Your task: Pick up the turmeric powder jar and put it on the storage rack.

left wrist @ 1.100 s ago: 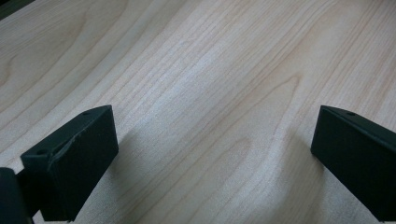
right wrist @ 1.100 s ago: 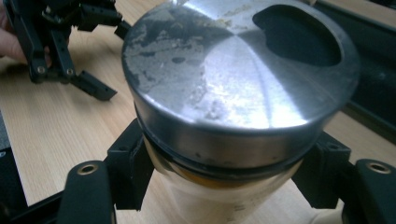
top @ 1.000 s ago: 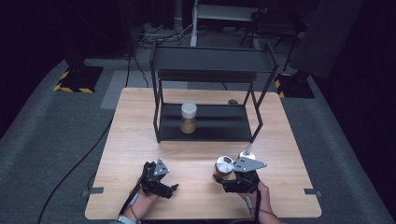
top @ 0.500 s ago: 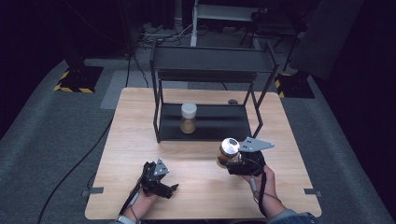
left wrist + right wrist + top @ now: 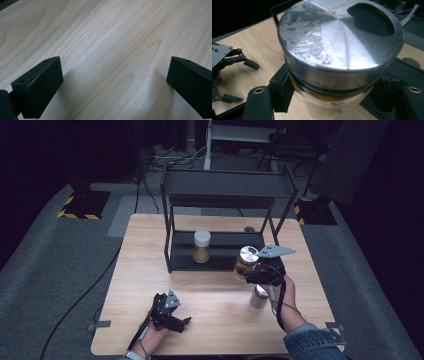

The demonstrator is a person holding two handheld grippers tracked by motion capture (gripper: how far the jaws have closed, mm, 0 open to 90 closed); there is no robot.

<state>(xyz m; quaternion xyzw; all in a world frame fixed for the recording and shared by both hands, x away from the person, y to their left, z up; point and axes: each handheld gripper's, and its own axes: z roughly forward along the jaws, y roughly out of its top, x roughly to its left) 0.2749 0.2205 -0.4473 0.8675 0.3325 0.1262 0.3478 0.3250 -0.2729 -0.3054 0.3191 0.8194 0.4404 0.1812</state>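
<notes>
The right gripper (image 5: 252, 274) is clamped on a jar (image 5: 245, 262) with a silver lid, its jaws pressing the glass just under the lid from either side. In the right gripper view the lid (image 5: 339, 37) sits close to the camera and the amber contents show below it. The jar is upright and looks to be held off the table (image 5: 215, 330), just in front of the near right corner of the black rack (image 5: 225, 210).

What the next move seems to turn on is the rack's lower shelf (image 5: 227, 251), which lies straight ahead of the jar, toward the far side. The jar's long axis is vertical, so I'd guess it would go in standing, pushed forward between the rack's near posts. A second jar (image 5: 202, 246), white-lidded, already stands on the left part of that shelf, well apart from the held one, so the right part is free. A third, smaller jar (image 5: 258, 296) stands on the table near the right hand (image 5: 286, 290), close below the gripper.

The left gripper (image 5: 172, 316) rests low at the near left of the table, far from the rack. Its jaws stand wide apart over bare wood, holding nothing. The right hand is plainly the nearer one.
</notes>
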